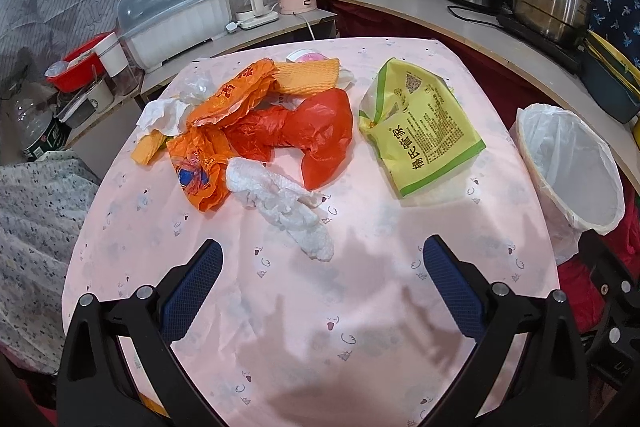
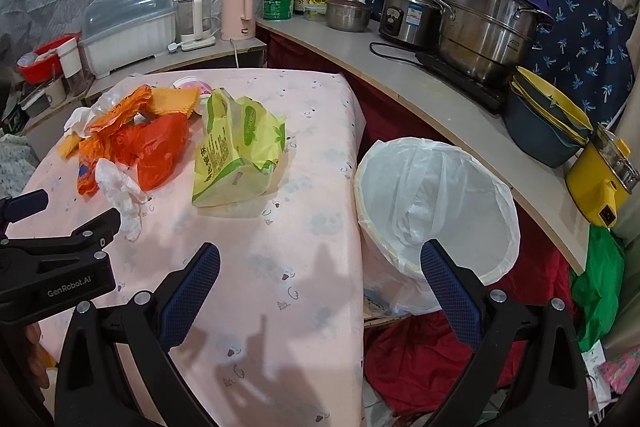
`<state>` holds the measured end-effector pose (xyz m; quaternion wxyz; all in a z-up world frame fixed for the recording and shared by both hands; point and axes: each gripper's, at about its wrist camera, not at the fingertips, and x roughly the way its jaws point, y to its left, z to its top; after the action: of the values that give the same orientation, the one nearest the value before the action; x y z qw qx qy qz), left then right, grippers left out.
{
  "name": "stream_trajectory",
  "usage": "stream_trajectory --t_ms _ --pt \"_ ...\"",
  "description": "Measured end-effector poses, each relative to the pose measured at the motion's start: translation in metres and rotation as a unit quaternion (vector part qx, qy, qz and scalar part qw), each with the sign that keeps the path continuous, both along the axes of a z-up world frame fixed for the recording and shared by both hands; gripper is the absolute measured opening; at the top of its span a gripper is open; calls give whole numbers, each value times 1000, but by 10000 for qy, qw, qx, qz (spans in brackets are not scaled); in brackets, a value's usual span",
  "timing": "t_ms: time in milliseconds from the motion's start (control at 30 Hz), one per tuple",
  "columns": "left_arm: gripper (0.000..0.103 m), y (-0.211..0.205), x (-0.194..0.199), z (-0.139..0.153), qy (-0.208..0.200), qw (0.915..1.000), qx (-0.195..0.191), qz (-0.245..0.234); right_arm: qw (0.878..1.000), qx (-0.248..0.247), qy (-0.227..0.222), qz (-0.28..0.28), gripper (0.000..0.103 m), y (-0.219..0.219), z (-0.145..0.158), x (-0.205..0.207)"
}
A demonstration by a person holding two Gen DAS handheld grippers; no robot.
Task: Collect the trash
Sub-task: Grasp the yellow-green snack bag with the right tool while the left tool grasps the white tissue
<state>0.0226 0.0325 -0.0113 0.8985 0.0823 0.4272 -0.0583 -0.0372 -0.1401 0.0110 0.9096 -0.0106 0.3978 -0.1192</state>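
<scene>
1. A table covered in a pale pink printed cloth [image 1: 304,327] fills the near and middle ground of both wrist views.
2. The left gripper [image 1: 322,261] hovers above the near part of the cloth, its blue-padded jaws released wide and holding nothing.
3. Just beyond its fingertips lies a crumpled white paper towel [image 1: 286,205], flat on the cloth.
4. Behind the towel, on the far left of the table, sits a heap of litter: a crumpled red plastic bag [image 1: 316,137], an orange printed plastic bag [image 1: 200,167] touching it on the left, an orange ribbed sponge cloth [image 1: 306,77] at the far side, and a wad of white tissue [image 1: 164,115] at the left edge.
5. To the right of the heap, apart from it, lies a yellow-green printed plastic package [image 1: 416,123].
6. A round bin lined with a white plastic bag [image 2: 436,203] stands just beside the table's right edge, tilted, with its mouth open toward the camera.
7. The right gripper [image 2: 320,261] hangs over the table's near right edge, jaws spread wide and empty, one finger over the cloth and the other in front of the bin.
8. A grey countertop [image 2: 420,95] with steel pots curves along the far right.
</scene>
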Motion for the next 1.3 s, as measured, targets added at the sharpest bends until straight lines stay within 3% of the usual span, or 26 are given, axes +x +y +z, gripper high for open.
stream_trajectory --t_ms 400,700,900,1200,1300 --pt "96 63 46 -18 144 9985 -301 444 9997 156 -142 132 95 31 -13 48" --pt "96 111 74 -31 159 9977 -290 584 9995 227 -110 191 80 47 -26 107" --pt "96 127 86 -43 345 9971 -413 546 9994 276 50 212 63 53 -42 144" --pt "96 107 103 -57 689 9938 -823 289 9975 466 450 281 15 54 -72 172" --pt "96 94 108 -62 770 9930 -880 149 9969 557 443 350 7 55 -73 173"
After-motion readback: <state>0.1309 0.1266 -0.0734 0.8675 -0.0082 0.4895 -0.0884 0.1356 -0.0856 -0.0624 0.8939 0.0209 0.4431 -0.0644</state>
